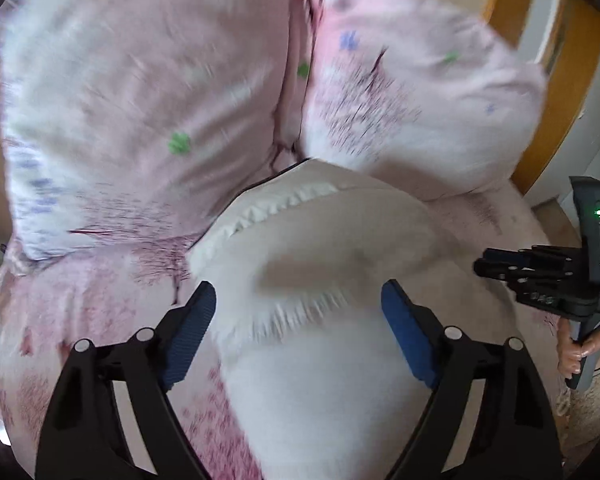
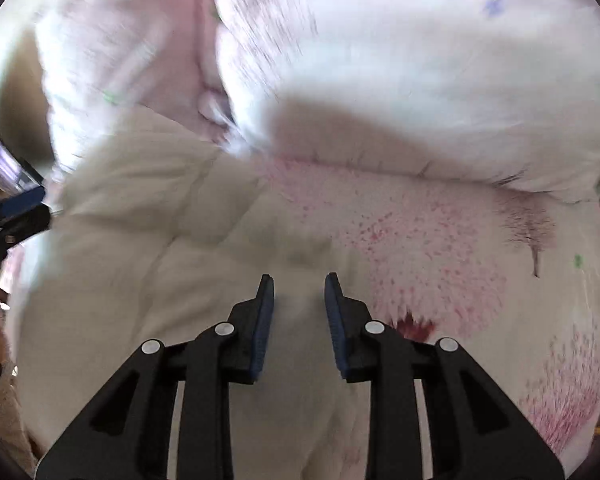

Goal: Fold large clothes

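A large cream-white garment [image 1: 340, 232] with a pleated trim lies bunched on the bed; the right wrist view shows its soft folds [image 2: 140, 260]. My left gripper [image 1: 300, 296] hovers over it, open wide, with the cloth below and between its blue pads [image 1: 404, 332] but not pressed. My right gripper [image 2: 299, 280] points down at the same garment with its jaws a narrow gap apart and no cloth pinched that I can see. From the left wrist the right gripper [image 1: 540, 276] appears at the right edge, held by a hand [image 1: 580, 352].
Two pink flowered pillows [image 1: 120, 100] [image 1: 420, 92] lean at the head of the bed. The pink floral sheet [image 2: 440, 248] covers the mattress around the garment. An orange wooden frame [image 1: 572, 80] stands behind on the right. The left gripper [image 2: 16, 208] shows at the left edge.
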The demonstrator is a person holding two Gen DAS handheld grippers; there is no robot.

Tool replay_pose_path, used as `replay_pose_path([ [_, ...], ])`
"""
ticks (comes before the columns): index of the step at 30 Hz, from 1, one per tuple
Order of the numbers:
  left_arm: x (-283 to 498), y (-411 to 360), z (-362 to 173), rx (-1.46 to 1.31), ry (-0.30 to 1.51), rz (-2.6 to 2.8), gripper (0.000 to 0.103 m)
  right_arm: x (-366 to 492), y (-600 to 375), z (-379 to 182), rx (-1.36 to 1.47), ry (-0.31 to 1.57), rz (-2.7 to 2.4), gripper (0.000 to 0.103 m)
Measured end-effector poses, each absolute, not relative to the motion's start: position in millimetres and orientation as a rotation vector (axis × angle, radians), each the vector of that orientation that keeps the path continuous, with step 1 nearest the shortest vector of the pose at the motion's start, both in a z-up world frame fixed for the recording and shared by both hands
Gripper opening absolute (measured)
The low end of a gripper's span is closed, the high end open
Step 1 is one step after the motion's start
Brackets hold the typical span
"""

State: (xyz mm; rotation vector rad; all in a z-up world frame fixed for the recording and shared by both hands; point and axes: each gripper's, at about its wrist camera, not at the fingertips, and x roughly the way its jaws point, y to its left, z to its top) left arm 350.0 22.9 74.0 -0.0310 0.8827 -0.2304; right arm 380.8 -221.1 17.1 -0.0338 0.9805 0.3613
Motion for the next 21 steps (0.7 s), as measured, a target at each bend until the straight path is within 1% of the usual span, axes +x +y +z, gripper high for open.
replay_pose_path([
  [2,307,23,85,-0.03,0.801,-0.206,0.091,346,-228,27,0.003,0.92,0.389,0.029],
  [4,270,21,87,-0.045,0.743,-0.201,0.093,305,-232,28,0.013,0.861,0.389,0.029],
  [8,219,8,75,-0.038,0.693,-0.176,0.095,251,-226,12,-0.003,0.79,0.355,0.031],
  [10,201,-3,64,-0.021,0.708,-0.14,0.1,234,-225,3,-0.009,0.763,0.312,0.032],
  [12,191,-11,54,-0.023,0.731,-0.137,0.1,224,-226,-3,-0.008,0.738,0.278,0.038],
  [14,187,-16,41,-0.026,0.761,-0.138,0.101,220,-230,-9,0.019,0.731,0.259,0.042],
  [17,191,-22,24,-0.021,0.795,-0.11,0.101,227,-233,-29,0.066,0.796,0.272,0.042],
  [21,196,-22,14,-0.024,0.803,-0.102,0.101,231,-228,-40,0.04,0.811,0.26,0.042],
])
